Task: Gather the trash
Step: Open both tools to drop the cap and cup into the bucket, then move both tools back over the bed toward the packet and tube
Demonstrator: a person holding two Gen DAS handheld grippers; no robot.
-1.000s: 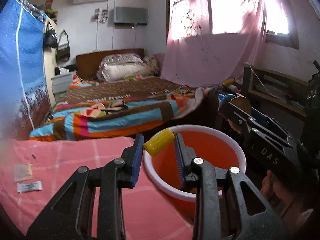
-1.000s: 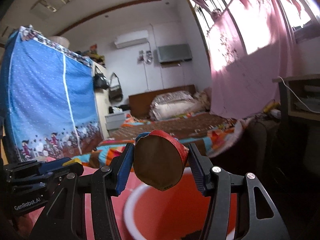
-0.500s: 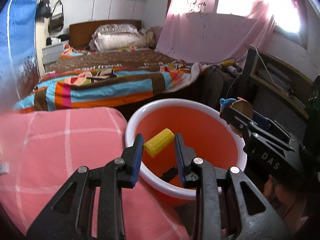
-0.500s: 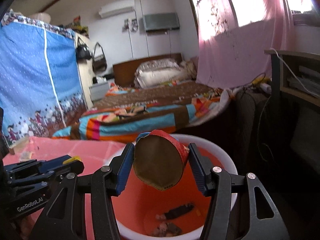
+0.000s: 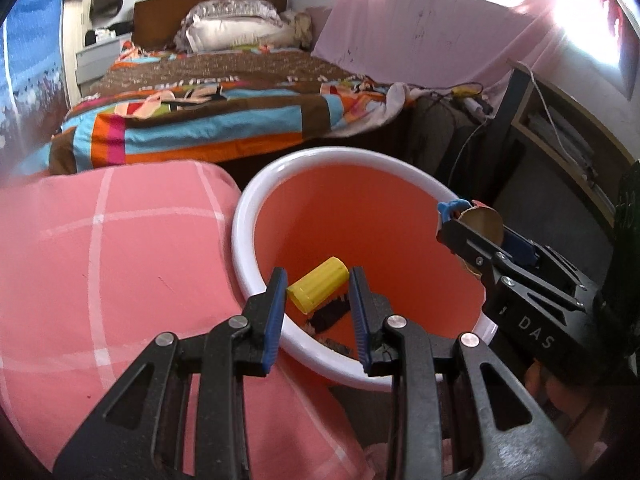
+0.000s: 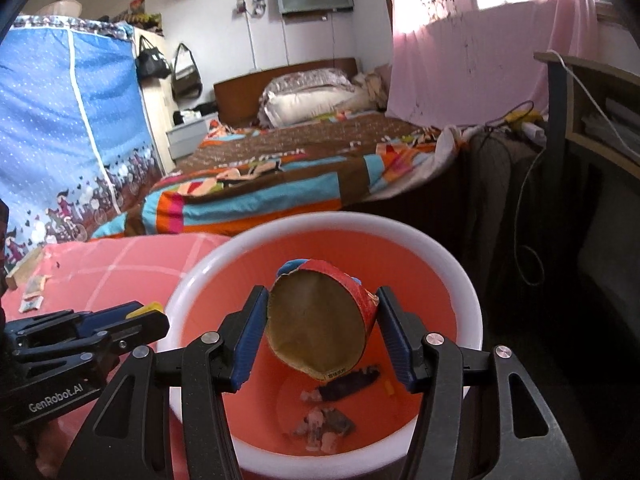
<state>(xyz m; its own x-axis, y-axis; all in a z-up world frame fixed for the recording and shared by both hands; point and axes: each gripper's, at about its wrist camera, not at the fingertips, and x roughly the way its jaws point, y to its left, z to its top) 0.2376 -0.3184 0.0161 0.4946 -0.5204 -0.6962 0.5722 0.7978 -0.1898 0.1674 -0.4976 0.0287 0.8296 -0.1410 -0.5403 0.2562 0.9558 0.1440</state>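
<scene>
A red bucket with a white rim (image 5: 256, 196) (image 6: 460, 264) stands beside the pink-covered surface. My left gripper (image 5: 318, 290) is shut on a yellow ribbed cap (image 5: 319, 285), held over the bucket's near rim. My right gripper (image 6: 320, 320) is shut on a red paper cup (image 6: 320, 320), its brown inside facing the camera, held over the bucket's mouth. In the left wrist view the right gripper (image 5: 476, 236) and its cup (image 5: 482, 222) reach in from the right. The left gripper (image 6: 152, 314) shows at the lower left of the right wrist view. Dark wrappers and scraps (image 6: 324, 424) lie on the bucket's bottom.
A pink checked cloth (image 5: 120, 264) covers the surface left of the bucket, with small wrappers (image 6: 32, 300) on its far left. Behind is a bed with a striped blanket (image 5: 224, 104). A dark desk with cables (image 6: 560, 128) stands to the right, a blue wardrobe (image 6: 60, 120) to the left.
Both grippers have tilted downward and sunk toward the bucket, so its inside and the scraps at its bottom now show. Each still holds its item.
</scene>
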